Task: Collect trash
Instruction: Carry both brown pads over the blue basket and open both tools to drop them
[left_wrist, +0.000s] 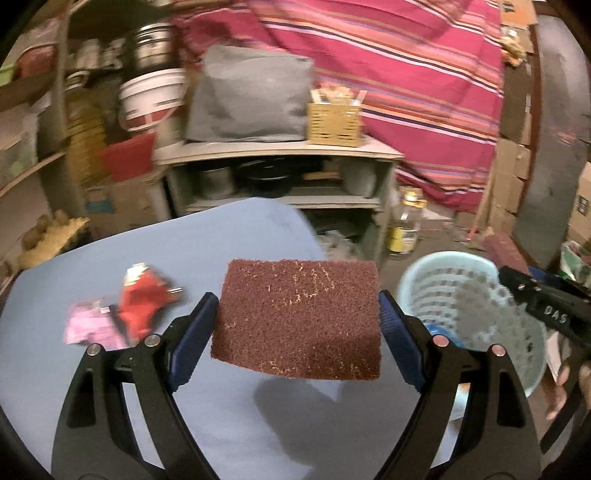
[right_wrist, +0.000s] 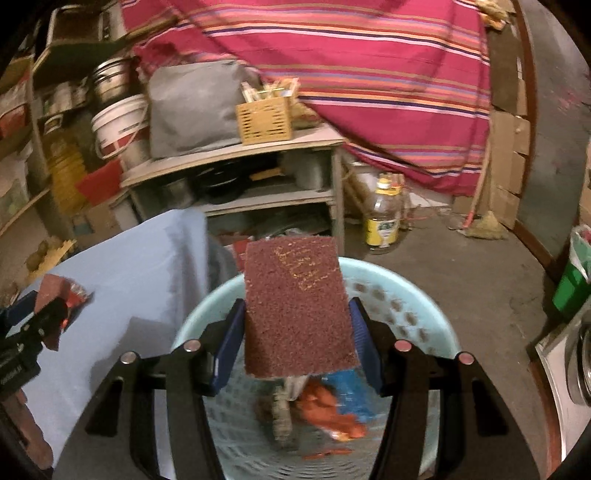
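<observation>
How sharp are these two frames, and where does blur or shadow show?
Left wrist: scouring pad sharp, wrappers and shelves smeared, pad's shadow on the blue table. Right wrist: held pad sharp, trash in the basket blurred; dim warm light, fisheye bending.

A pad (left_wrist: 297, 317) sits between the left gripper's (left_wrist: 298, 314) fingers above the table (left_wrist: 229, 236), wrappers (left_wrist: 122, 310) lying on the table to its left and the basket (left_wrist: 476, 291) off its right edge, while the right gripper (right_wrist: 297, 321) has another pad (right_wrist: 297, 306) over that basket, wrappers (right_wrist: 328, 410) inside it.
</observation>
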